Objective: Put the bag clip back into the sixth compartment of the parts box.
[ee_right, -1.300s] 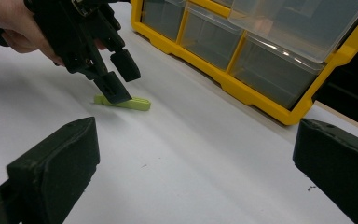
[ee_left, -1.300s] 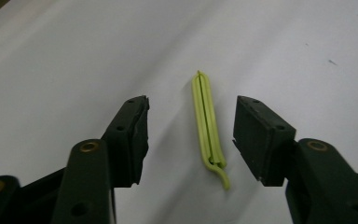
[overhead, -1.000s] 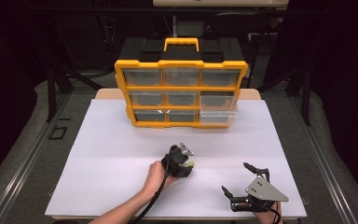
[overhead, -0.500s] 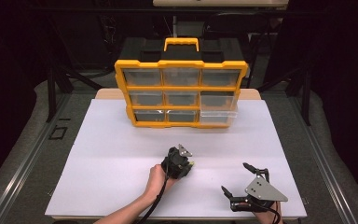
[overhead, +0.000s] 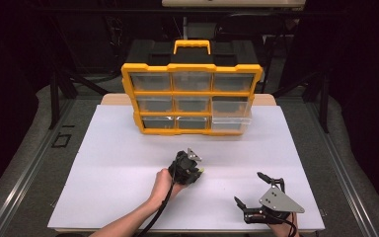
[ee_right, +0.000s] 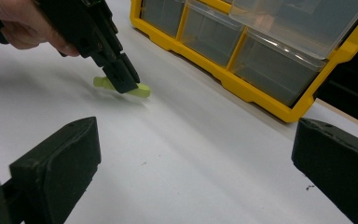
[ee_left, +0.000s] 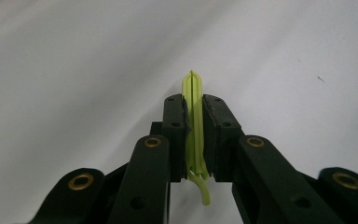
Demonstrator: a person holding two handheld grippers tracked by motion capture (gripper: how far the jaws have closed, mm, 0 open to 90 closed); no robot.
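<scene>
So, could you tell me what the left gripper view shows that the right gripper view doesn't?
Left gripper view alone: the yellow-green piece squeezed edge-on between the left gripper's pads. Right gripper view alone: the yellow organizer with clear drawers, the right gripper's wide-open jaws, and a hand holding the left gripper. Both: that piece, the gripper pinching it and the white table.

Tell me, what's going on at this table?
A person holds a tool in each hand. The left tool has just closed on a small yellow-green clip lying on the white table. The right tool rests open near the front edge. A yellow drawer box stands at the back, its bottom right drawer pulled out.
</scene>
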